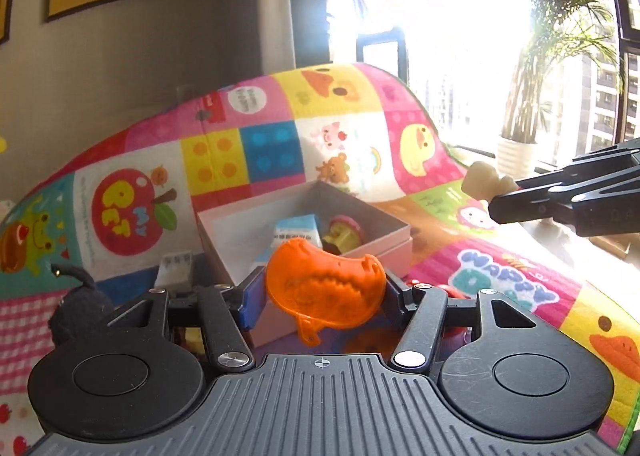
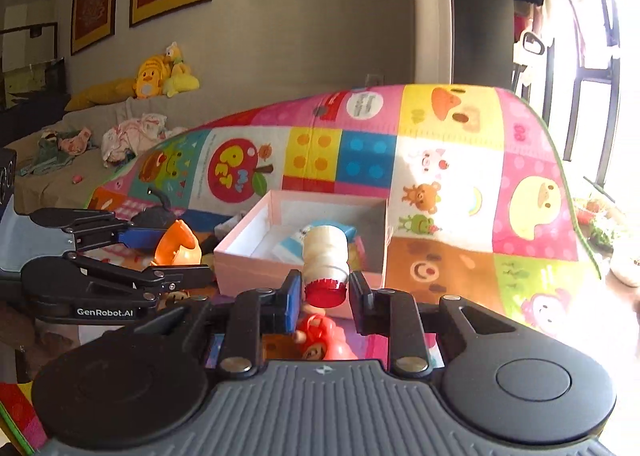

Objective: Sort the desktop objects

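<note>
A: What's the biggest thing here?
B: The colourful mat (image 2: 440,160), with the pink box (image 1: 394,246) resting on it; a blue-and-white carton (image 1: 298,230) and a small round toy lie inside.

A: The left gripper (image 1: 324,292)?
B: Closed tight on an orange toy (image 1: 324,284), just before the box's near corner.

A: And the right gripper (image 2: 325,288)?
B: Its jaws pinch a small white bottle (image 2: 325,250) at its red cap (image 2: 325,292), held over the box's near wall.

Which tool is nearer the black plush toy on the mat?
Left. The left tool, shut on the orange toy, sits right beside the black plush toy; the right tool, holding the small bottle, is farther over, past the pink box.
</note>
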A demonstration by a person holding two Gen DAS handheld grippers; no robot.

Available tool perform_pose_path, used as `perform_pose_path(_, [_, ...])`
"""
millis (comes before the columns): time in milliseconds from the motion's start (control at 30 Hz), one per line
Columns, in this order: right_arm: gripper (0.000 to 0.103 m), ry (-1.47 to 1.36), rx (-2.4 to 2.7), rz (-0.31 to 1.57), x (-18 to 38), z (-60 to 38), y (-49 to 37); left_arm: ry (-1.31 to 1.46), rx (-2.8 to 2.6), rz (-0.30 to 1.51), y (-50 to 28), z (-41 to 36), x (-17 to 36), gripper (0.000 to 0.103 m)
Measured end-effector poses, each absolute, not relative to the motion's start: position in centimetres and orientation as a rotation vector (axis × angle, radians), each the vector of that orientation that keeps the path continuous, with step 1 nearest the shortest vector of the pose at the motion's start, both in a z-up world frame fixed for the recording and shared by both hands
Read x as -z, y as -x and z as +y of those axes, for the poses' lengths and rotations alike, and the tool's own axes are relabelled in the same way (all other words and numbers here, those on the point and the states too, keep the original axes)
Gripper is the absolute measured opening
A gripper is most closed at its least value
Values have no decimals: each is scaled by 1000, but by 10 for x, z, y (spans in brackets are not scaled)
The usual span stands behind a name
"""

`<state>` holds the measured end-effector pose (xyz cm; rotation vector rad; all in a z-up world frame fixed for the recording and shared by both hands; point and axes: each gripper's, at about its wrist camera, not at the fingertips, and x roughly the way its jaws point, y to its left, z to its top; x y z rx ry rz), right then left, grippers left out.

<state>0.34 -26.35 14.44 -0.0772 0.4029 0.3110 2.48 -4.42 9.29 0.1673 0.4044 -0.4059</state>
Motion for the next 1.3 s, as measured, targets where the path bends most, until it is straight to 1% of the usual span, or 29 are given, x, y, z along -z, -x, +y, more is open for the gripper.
perform_pose_path(133, [25, 63, -277, 358, -160, -270, -15, -154, 418, 378, -68, -74, -95, 63])
perform_pose_path(267, [25, 74, -252, 375, -160, -269, -26, -122, 429, 398, -119, -102, -76, 64])
perform_pose_path(367, [25, 99, -230, 400, -154, -269, -33, -133, 438, 438, -131, -108, -59, 72])
perform_pose_path(433, [25, 99, -224, 422, -149, -270, -39, -101, 449, 435, -121, -97, -56, 87])
perform_pose_path(500, [25, 86, -229, 448, -144, -269, -49, -62, 431, 427, -101, -79, -55, 93])
perform_pose_path(533, [25, 77, -237, 462, -142, -267, -55, -51, 415, 427, -92, -71, -54, 94])
perform_pose_path(733, [25, 53, -266, 557, -125, -237, -118, 9, 297, 478, -45, -16, -32, 96])
perform_pose_path(867, [25, 123, -203, 600, -111, -207, -178, 66, 196, 533, -39, 21, -17, 97])
perform_pose_path(1000, [25, 171, -149, 666, -96, -189, -226, 118, 145, 560, -41, 41, -10, 98])
perform_pose_path(1133, [29, 225, -121, 684, -90, -173, -232, 143, 160, 557, -40, 45, -9, 100])
perform_pose_path(1300, [34, 188, -361, 703, -104, -133, -191, 101, 185, 567, -39, 35, -8, 100])
